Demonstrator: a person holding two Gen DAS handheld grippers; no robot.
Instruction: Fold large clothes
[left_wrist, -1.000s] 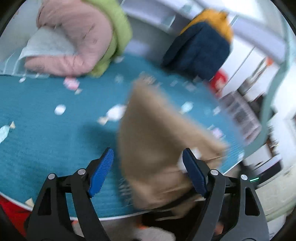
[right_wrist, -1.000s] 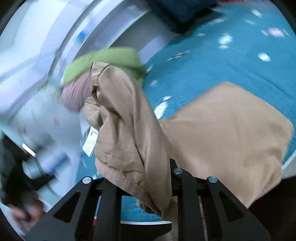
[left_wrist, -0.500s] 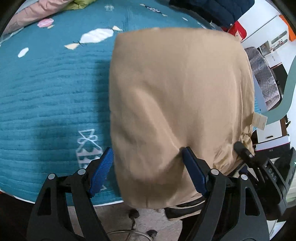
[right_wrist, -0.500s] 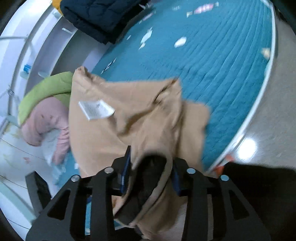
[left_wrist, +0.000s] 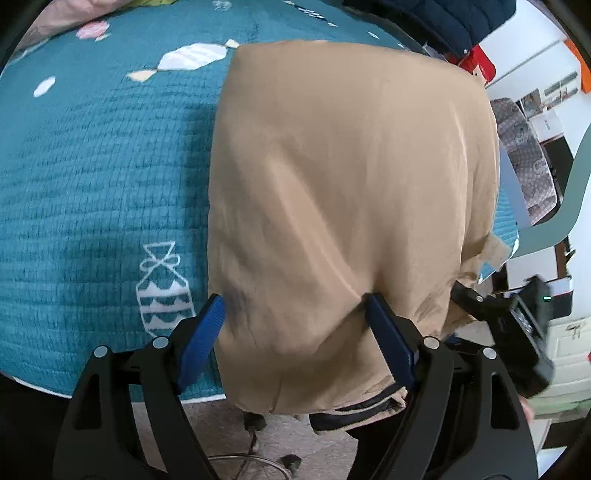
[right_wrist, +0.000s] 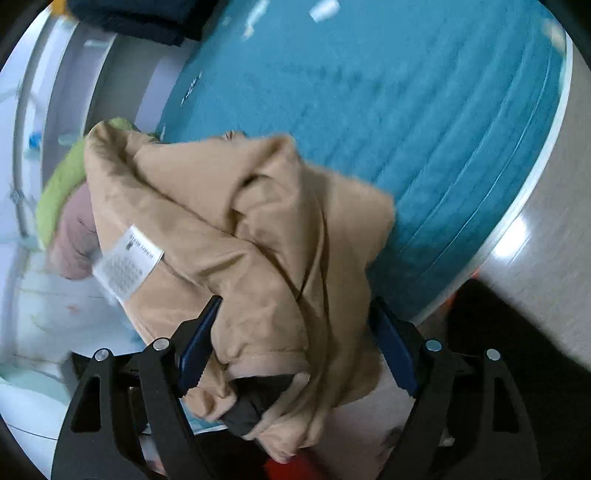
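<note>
A large tan jacket (left_wrist: 343, 177) lies spread over the near edge of a teal quilted bed (left_wrist: 92, 177), its hem hanging off the edge. My left gripper (left_wrist: 295, 328) is open, its blue pads either side of the jacket's near fold. In the right wrist view the jacket (right_wrist: 236, 229) is bunched, with a white care label (right_wrist: 127, 262) showing. My right gripper (right_wrist: 295, 339) is open with the bunched fabric and dark lining lying between its jaws. The right gripper also shows in the left wrist view (left_wrist: 509, 325), at the jacket's right corner.
A navy and yellow coat (left_wrist: 443, 18) lies at the bed's far right. Pink and green clothes (right_wrist: 62, 206) are piled at the far side. The bed's white rim (right_wrist: 532, 177) and grey floor (right_wrist: 554, 236) lie to the right. A patterned chair (left_wrist: 524, 158) stands beyond the bed.
The right gripper, shut on the jacket a second ago, has opened. The jacket has dropped from hanging to lying spread on the bed. The left gripper moved close over it.
</note>
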